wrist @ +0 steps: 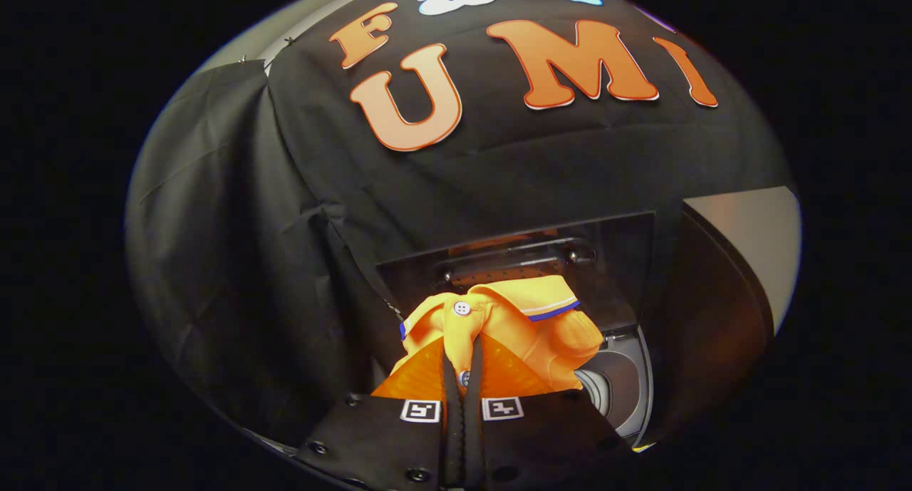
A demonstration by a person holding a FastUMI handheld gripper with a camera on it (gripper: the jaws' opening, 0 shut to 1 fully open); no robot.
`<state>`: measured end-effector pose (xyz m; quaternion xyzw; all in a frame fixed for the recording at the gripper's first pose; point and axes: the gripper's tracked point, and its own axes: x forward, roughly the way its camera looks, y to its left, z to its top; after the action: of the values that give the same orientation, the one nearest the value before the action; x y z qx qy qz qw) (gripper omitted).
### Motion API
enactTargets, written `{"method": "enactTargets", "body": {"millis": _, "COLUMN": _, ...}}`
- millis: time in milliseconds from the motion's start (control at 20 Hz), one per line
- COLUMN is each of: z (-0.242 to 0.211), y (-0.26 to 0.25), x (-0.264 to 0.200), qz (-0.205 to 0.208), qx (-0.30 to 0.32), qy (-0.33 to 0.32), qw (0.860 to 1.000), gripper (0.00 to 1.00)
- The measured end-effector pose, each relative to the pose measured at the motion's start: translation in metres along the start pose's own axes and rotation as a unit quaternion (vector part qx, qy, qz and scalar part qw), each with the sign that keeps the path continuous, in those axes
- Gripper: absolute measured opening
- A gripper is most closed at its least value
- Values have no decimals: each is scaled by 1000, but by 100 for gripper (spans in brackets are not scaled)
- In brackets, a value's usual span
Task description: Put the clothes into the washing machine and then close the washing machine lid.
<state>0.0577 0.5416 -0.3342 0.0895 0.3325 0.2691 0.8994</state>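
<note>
My hand-held gripper (463, 363) is right at the bottom, at 6 o'clock. Its two fingers (450, 405) are pressed close together, and they pinch a fold of an orange shirt (541, 334) between them. So my hand-held gripper is clenched on the shirt. Each finger block has a small square sticker (420, 410) with a black and white pattern on top.

The orange shirt hangs just past my fingertips, at 12 o'clock from them. It is bunched up in a lump. I can see a white button (462, 308) near the top of it and another small button (464, 378) lower down, right by my fingers. The collar (548, 302) sits on top toward 1 o'clock, with a thin white and blue stripe along its edge. The cloth looks darker orange low down at 7 o'clock from the lump.

Just behind and below the shirt, at 3 o'clock from it, is the washing machine (627, 384). I see a curved grey part with a round opening. The shirt hangs in front of this part, and I cannot tell if they touch.

Past the shirt, at 12 o'clock, stands the washing machine lid (613, 263), open and dark and shiny. A black hinge bar (513, 254) runs across behind the collar.

Farthest away is the black cloth wall (235, 249) of the booth, full of folds, from 9 o'clock up to 12 o'clock. At 2 o'clock there is a pale bit of wall (755, 234).
</note>
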Motion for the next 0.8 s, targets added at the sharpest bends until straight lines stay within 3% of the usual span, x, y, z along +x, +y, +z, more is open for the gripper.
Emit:
{"method": "enactTargets", "body": {"millis": 500, "z": -113, "y": -46, "x": 73, "qz": -43, "qx": 25, "qy": 99, "qw": 994, "gripper": 8}}
{"method": "enactTargets", "body": {"millis": 800, "z": -143, "y": -70, "x": 108, "qz": -74, "qx": 26, "qy": 114, "qw": 990, "gripper": 8}}
